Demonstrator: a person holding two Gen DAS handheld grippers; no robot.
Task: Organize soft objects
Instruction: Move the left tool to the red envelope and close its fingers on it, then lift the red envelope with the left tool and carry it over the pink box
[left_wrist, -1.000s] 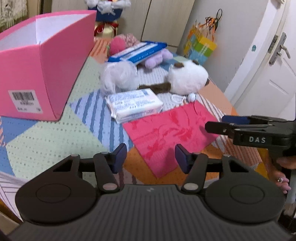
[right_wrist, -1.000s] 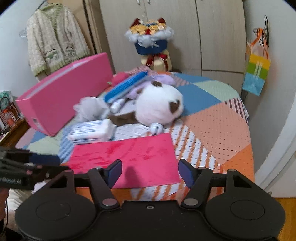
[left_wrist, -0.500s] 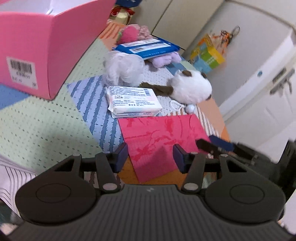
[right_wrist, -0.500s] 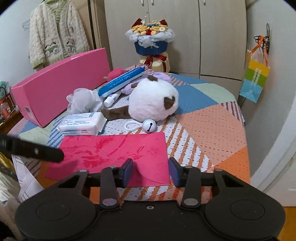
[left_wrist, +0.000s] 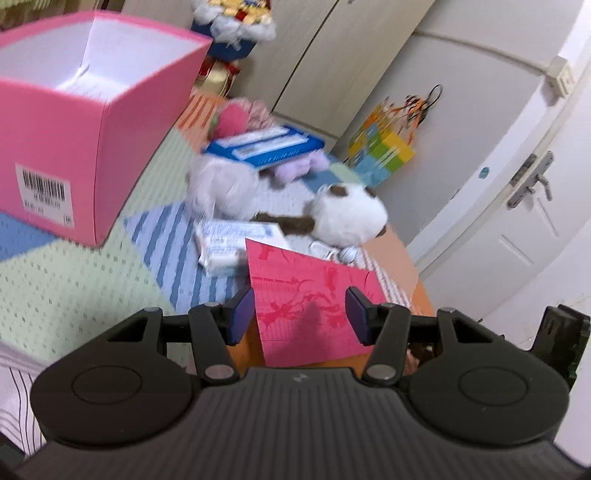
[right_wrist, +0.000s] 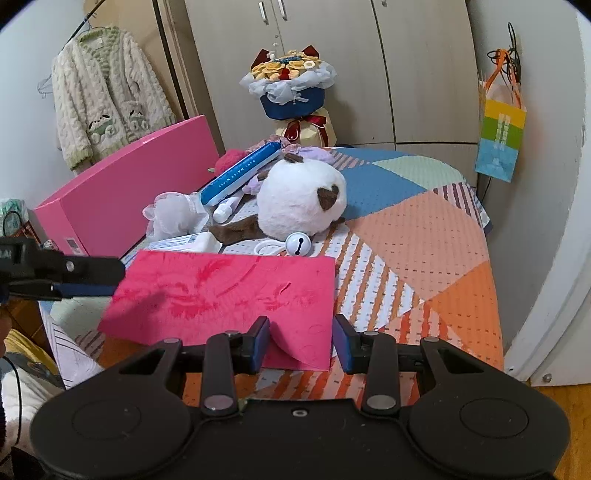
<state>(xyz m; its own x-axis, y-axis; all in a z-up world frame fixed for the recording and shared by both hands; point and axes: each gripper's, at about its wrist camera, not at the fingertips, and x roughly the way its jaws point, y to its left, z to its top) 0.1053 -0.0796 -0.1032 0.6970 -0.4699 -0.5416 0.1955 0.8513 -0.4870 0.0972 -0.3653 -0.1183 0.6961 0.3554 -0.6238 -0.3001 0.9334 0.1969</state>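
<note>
A red cloth sits at the near edge of the patchwork-covered table, raised enough to hide part of the tissue pack. My right gripper is shut on the cloth's near right corner, which buckles between the pads. My left gripper stands open, with the red cloth running between and under its jaws. In the right wrist view, the left gripper has its tips at the cloth's left edge. A white and brown plush and a white mesh puff lie behind it.
An open pink box stands at the left. A blue pack, a small tube, pink and lilac soft items and a white bell crowd the middle. A bouquet stands at the back. The table's right edge nears a white door.
The right gripper's jaws narrowed onto the cloth's near corner. The cloth has risen off the table and now overlaps the tissue pack. The left gripper's view rolled and shifted.
</note>
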